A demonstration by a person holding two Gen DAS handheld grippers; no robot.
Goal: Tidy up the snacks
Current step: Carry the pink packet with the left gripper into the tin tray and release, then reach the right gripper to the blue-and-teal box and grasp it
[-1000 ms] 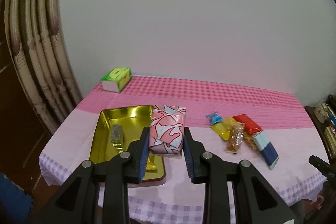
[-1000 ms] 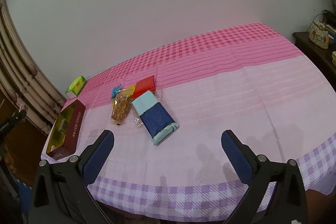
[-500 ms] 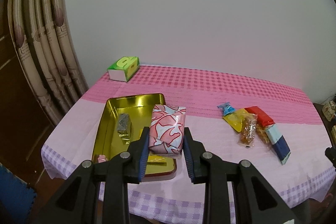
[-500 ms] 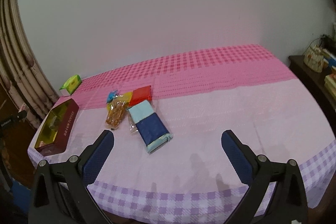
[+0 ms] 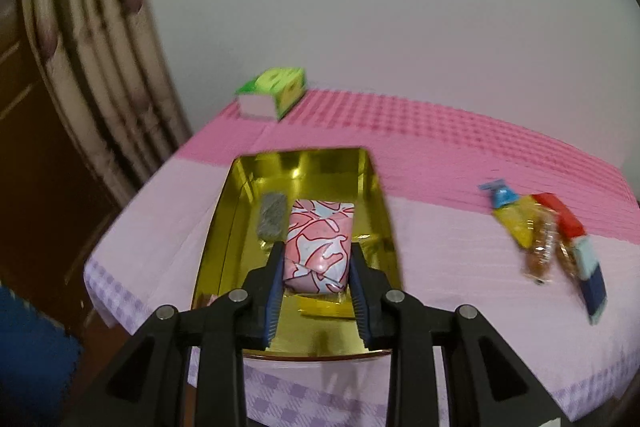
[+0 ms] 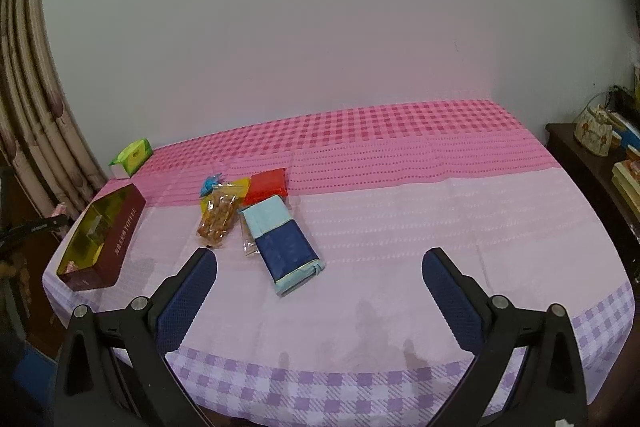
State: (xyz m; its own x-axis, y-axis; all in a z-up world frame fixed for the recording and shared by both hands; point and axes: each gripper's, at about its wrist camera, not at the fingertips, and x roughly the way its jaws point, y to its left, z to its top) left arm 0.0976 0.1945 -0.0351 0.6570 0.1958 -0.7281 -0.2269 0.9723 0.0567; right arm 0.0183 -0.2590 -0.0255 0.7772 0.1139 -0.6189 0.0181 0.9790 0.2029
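Observation:
My left gripper [image 5: 317, 259] is shut on a pink-and-white patterned snack packet [image 5: 319, 243] and holds it over the inside of the open gold tin [image 5: 224, 227]. A grey wrapped piece [image 5: 271, 217] lies in the tin beside the packet. Whether the packet touches the tin floor I cannot tell. In the right wrist view the same tin [image 6: 120, 239] shows its dark red side at the table's left edge. My right gripper [image 6: 318, 275] stands open above the pink cloth, with nothing between its fingers. Just beyond it lies a blue packet [image 6: 286, 251] among a pile of snacks [image 6: 224, 207].
A green tissue box [image 5: 274, 91] sits at the table's far left corner, near a curtain [image 5: 100, 39]. The snack pile [image 5: 548, 235] lies right of the tin. A dark side cabinet [image 6: 592, 163] with a basket stands beyond the table's right edge.
My left gripper has carried the patterned packet down and forward, from beside the tin's right rim to over its inside. The right wrist view has rolled to a more level look at the table.

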